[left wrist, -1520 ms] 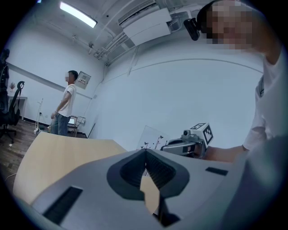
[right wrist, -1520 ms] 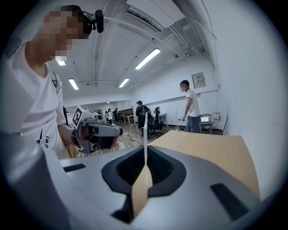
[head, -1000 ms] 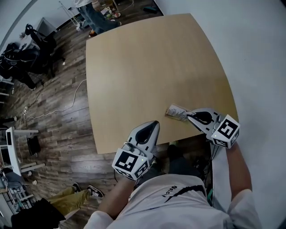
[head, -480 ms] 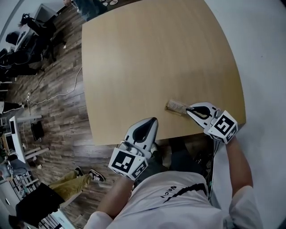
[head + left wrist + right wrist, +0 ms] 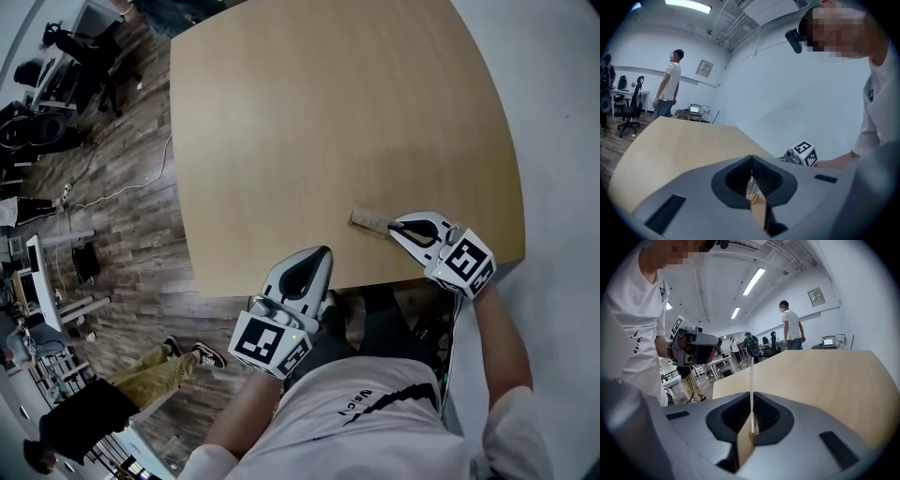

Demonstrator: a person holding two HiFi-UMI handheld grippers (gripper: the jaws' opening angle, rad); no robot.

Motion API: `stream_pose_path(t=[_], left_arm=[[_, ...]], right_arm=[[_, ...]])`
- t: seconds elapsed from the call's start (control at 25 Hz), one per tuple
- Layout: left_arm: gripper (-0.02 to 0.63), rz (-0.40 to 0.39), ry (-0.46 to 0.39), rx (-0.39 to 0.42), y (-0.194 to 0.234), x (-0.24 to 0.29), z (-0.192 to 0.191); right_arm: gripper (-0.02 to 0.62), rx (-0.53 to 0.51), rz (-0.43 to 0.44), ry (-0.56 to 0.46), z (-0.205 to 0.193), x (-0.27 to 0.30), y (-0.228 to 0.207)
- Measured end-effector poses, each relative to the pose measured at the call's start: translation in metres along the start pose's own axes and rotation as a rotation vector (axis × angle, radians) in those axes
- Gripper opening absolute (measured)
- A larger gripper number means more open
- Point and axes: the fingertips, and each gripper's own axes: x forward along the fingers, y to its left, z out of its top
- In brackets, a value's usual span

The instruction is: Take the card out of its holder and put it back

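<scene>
The card holder (image 5: 369, 220), a thin flat tan piece, is at the near right of the wooden table (image 5: 319, 122), just above its top. My right gripper (image 5: 394, 225) is shut on its near end. In the right gripper view the card holder (image 5: 751, 390) stands edge-on, a thin pale strip rising from between the right gripper's (image 5: 751, 430) closed jaws. Whether the card is inside, I cannot tell. My left gripper (image 5: 322, 255) hangs at the table's near edge, shut with nothing in it. In the left gripper view the left gripper's (image 5: 752, 187) jaws meet.
The table's near edge (image 5: 309, 286) runs just under both grippers, with wood floor (image 5: 122, 244) to the left. A person (image 5: 668, 84) stands beyond the far end of the table. Office chairs and desks (image 5: 47, 84) stand far left. Cables (image 5: 112, 192) lie on the floor.
The card holder looks narrower now, turned more onto its edge in the right gripper. The left gripper has hardly moved.
</scene>
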Motion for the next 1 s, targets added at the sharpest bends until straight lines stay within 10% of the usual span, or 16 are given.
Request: stream_pose_path(t=[1.0], left_arm=[[0.012,0.012,0.011,-0.012,0.001,0.001,-0.004]], right_arm=[[0.026,-0.046,0.013,0.086,-0.022,0.014,-0.006]])
